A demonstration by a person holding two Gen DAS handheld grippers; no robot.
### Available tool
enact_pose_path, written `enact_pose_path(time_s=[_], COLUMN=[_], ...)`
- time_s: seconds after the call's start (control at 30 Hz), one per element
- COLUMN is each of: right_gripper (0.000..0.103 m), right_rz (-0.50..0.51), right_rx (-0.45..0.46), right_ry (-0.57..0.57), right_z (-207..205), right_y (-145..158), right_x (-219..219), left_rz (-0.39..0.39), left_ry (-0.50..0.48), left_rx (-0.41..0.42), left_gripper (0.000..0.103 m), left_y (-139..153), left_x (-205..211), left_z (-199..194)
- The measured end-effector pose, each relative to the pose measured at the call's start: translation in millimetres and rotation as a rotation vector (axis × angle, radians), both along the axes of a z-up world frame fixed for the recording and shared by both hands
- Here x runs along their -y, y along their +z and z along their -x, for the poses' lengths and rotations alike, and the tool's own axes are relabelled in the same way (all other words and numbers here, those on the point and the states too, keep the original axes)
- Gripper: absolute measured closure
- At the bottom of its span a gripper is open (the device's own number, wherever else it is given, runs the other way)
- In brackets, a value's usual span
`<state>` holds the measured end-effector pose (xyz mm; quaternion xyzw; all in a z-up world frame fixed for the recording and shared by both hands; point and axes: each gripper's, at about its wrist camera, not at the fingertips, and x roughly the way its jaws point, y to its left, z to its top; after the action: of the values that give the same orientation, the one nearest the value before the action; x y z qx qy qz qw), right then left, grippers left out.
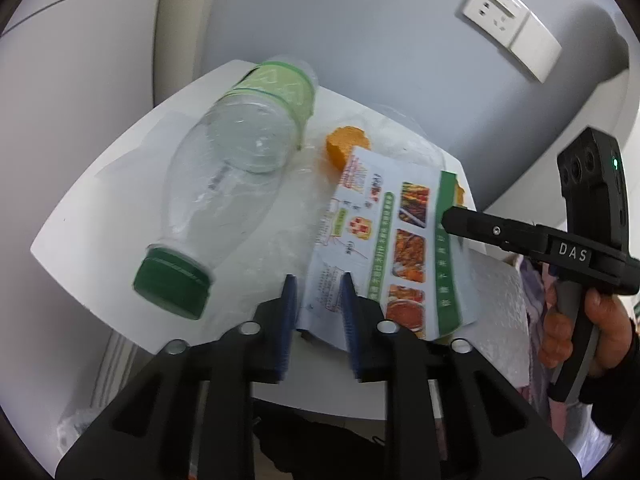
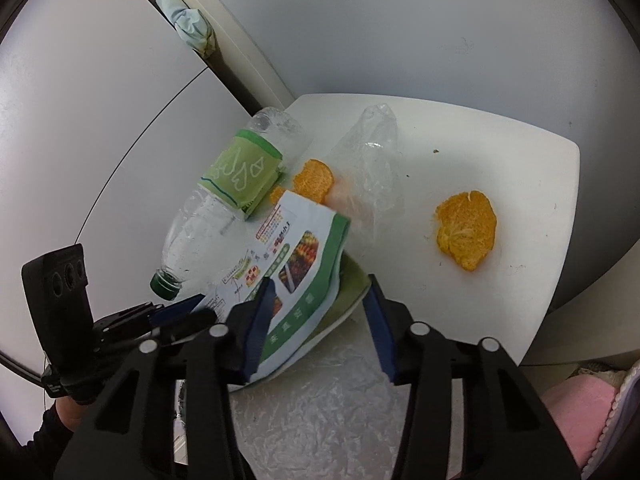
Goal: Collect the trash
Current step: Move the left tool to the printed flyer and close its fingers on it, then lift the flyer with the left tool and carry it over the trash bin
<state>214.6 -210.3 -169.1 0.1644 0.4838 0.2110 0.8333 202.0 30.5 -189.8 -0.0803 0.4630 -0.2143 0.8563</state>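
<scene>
A printed leaflet [image 1: 384, 248] with food photos and a green border lies on the small white table [image 1: 100, 184]. Its near corner sits between the blue pads of my left gripper [image 1: 319, 277], which still show a gap, so it is open. My right gripper [image 2: 320, 282] is open too, over the leaflet's [image 2: 296, 248] other edge, and its tip [image 1: 450, 220] rests at the green border. An empty clear bottle [image 1: 228, 184] with a green cap lies to the left. An orange peel [image 2: 466, 228] and another peel [image 2: 314, 180] lie beyond.
A crumpled clear plastic bag [image 2: 374, 168] lies between the peels. A white textured plastic sheet [image 2: 320, 408] hangs off the table's near edge. The grey wall carries a socket [image 1: 508, 20]. A hand [image 1: 568, 332] holds the right gripper's handle. Pink fabric [image 2: 580, 412] shows at lower right.
</scene>
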Motion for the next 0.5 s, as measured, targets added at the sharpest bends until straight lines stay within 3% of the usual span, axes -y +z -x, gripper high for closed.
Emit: enact_pose_path(time_s=[0.13, 0.2, 0.33, 0.5], right_gripper=[0.081, 0.082, 0.088, 0.098], right_rz=[-0.002, 0.006, 0.020, 0.017], right_rx=[-0.010, -0.003, 0.016, 0.040], right_ry=[0.002, 0.003, 0.006, 0.011], right_z=[-2, -2, 0, 3], right_y=[-3, -2, 0, 9], right_x=[1, 0, -2, -2], left_rz=[0.006, 0.006, 0.008, 0.003], left_ry=[-0.006, -0.006, -0.002, -0.016], left_rx=[-0.018, -0.016, -0.001, 0.031], left_gripper=[0.084, 0.085, 0.096, 0.099], left_y=[-6, -6, -4, 5], left_x=[-2, -1, 0, 5], left_z=[0, -1, 2, 5])
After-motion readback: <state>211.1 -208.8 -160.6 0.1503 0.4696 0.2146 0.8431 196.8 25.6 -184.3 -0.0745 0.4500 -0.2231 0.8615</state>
